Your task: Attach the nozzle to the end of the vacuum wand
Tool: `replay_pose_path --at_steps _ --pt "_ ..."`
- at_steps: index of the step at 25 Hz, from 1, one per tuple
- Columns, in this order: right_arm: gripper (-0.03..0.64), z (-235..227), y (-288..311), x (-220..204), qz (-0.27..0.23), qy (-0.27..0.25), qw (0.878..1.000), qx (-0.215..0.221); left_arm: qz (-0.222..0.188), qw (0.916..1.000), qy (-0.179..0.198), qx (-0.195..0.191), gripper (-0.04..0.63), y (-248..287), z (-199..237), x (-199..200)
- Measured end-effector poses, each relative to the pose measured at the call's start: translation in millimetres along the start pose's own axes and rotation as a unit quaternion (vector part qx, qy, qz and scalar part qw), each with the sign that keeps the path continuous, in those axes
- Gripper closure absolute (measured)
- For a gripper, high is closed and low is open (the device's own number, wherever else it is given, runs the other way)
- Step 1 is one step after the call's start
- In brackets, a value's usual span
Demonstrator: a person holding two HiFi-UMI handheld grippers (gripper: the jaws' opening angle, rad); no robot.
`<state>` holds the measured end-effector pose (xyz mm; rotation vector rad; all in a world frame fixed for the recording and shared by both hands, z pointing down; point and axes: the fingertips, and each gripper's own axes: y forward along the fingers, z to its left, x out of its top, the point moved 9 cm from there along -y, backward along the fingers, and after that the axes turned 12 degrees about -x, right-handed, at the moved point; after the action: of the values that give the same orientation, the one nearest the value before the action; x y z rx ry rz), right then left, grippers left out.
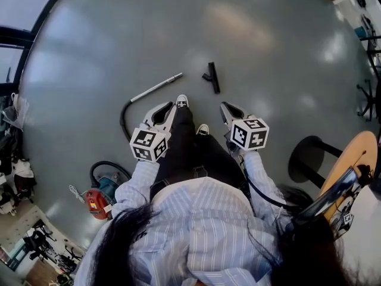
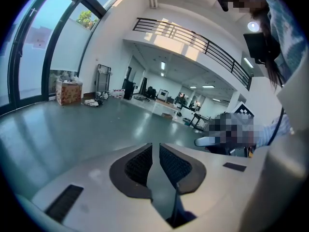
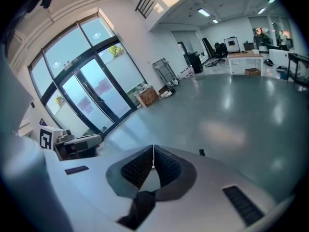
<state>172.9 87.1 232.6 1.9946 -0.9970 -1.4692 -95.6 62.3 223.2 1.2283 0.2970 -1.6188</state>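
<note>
In the head view a black nozzle (image 1: 211, 77) lies on the grey floor, ahead of the person's shoes. To its left lies the silver vacuum wand (image 1: 156, 89), joined to a black hose (image 1: 124, 115) that curves back to the red and teal vacuum body (image 1: 98, 198). My left gripper (image 1: 172, 106) (image 2: 155, 147) hovers near the wand's hose end, its pads a narrow slit apart with nothing between them. My right gripper (image 1: 224, 106) (image 3: 153, 149) is shut and empty, short of the nozzle, which shows as a small dark piece (image 3: 202, 152) just past it.
The person's legs and white shoes (image 1: 182, 102) stand between the two grippers. A black stool (image 1: 306, 157) and a round wooden table (image 1: 359, 152) stand at the right. A glass wall (image 3: 91, 95) and a cardboard box (image 2: 68, 91) are far off.
</note>
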Motion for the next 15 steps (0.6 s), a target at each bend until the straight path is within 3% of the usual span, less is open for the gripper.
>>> replay_pose_path --at_steps 3,8,15 --pt "0.607 -14.1 30.1 11.8 0.015 0.001 1.000 -0.008 0.024 0.9997 0.004 -0.010 0.525 23.8 32.3 7.3" --pt "0.603 -36.9 88.5 23.2 0.040 -0.028 0.998 -0.042 0.078 0.9965 0.012 -0.026 0.515 66.4 91.4 4.7" --pt "0.512 -68.9 177.5 12.9 0.067 -0.007 0.997 -0.046 0.147 0.9875 0.018 -0.055 0.515 121.5 166.7 -34.1"
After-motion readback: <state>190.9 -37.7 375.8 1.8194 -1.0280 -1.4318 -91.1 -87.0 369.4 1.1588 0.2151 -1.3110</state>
